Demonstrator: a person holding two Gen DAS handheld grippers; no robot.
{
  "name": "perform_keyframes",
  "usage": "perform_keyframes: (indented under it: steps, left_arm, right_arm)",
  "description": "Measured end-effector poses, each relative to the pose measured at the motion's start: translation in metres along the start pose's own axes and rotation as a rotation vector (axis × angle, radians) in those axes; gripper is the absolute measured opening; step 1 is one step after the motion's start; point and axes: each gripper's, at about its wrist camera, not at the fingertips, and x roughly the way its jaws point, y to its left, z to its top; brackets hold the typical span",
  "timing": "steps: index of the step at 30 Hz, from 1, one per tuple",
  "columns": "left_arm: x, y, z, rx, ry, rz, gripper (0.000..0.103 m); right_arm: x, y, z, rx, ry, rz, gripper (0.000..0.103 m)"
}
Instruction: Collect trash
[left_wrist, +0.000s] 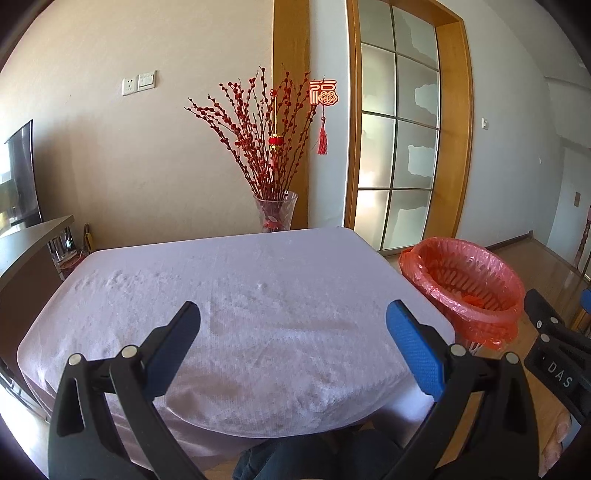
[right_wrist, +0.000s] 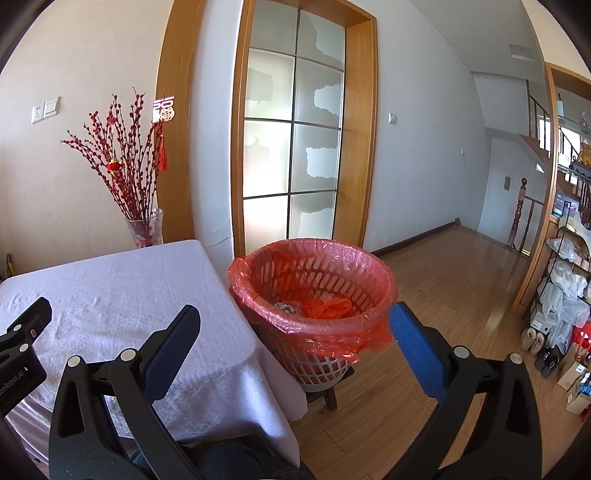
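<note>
Left wrist view: the left gripper hangs over the near part of the counter, jaws spread wide with nothing between them. The counter wears a pale lilac cloth. Behind its far edge stands a glass vase of red berry branches against the wall, beside a frosted glass door. The trash basket, lined with a red bag, sits just beside the counter's right edge. Part of the right gripper shows at the right margin.

Right wrist view: the right gripper is likewise wide open and holds nothing, aimed at the trash basket, which rests on a small dark stool touching the cloth's hanging corner. Crumpled trash, grey and orange, lies in the basket's bottom. Wooden floor stretches beyond; a cluttered rack and shoes stand well apart at right
</note>
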Motion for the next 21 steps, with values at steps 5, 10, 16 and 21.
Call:
perform_keyframes:
  steps: [5, 10, 16, 21]
  left_arm:
    - [-0.0009, 0.0004, -0.0026, -0.011, 0.005, 0.001, 0.099]
    - [-0.0023, 0.0008, -0.0027, -0.011, 0.004, 0.005, 0.099]
    - [-0.0032, 0.0021, -0.0021, -0.013, -0.002, 0.008, 0.099]
    - [-0.0023, 0.0005, -0.0027, -0.011, 0.000, 0.003, 0.099]
  right_arm:
    - [-0.0018, 0.0006, -0.0033, -0.006, 0.005, 0.002, 0.101]
    - [-0.0025, 0.0020, -0.0048, -0.007, 0.013, 0.010, 0.101]
    - [-0.0021, 0.0016, -0.0050, -0.005, 0.019, 0.012, 0.101]
    - [-0.0011, 0.0017, -0.0042, -0.008, 0.025, 0.014, 0.101]
